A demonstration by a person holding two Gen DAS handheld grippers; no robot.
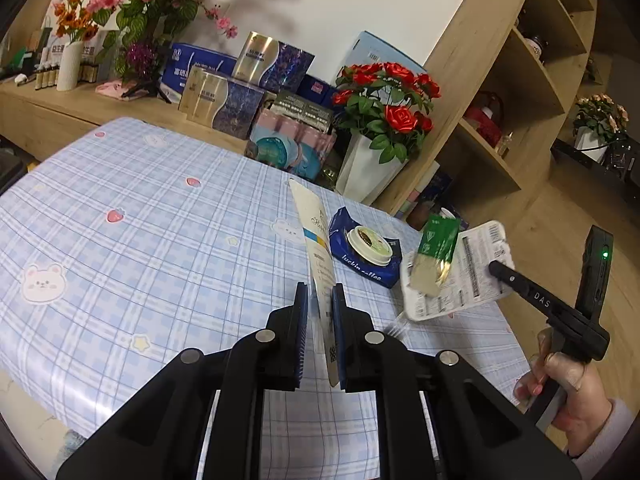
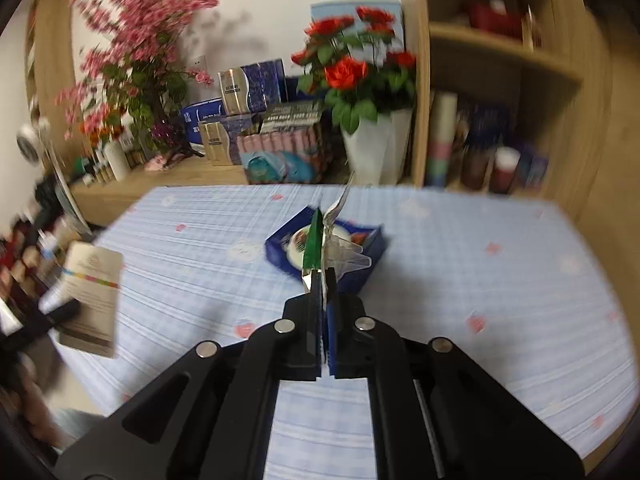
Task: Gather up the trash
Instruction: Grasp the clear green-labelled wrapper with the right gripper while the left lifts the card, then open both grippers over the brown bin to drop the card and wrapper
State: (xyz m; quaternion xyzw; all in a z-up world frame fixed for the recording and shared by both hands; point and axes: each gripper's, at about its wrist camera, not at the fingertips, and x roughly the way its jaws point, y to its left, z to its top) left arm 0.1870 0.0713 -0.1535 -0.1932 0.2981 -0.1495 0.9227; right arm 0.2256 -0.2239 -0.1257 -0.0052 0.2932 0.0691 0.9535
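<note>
Trash pickup, mid-haul stage: both tools loaded and up off the checked tablecloth [image 1: 132,208]. Left gripper [image 1: 320,300] clenched on a cream card wrapper [image 1: 316,240], held edge-on and sticking straight out past the fingertips. Right gripper [image 2: 323,280] clamped tight on a bunch of flat stuff, namely a white printed wrapper [image 1: 460,276] with a green sachet [image 1: 438,240] lying against it, plus a bit of clear plastic [image 2: 348,258] poking out in the right wrist view. Hand [image 1: 564,384] on the right tool visible at the edge of the left view. Still left on the table: a blue Luckin Coffee sleeve [image 1: 366,270] with a white cup lid [image 1: 368,244] sitting on top, roughly under the right tool's load. No bin or bag anywhere in either view, so no telling where the drop-off is. Next move, best guess: carry both loads to wherever the trash goes, keep the squeeze on since thin wrappers slip easily, release there, then come back for the sleeve and lid. Probably worth grabbing the sleeve by its edge so the lid comes along.
</note>
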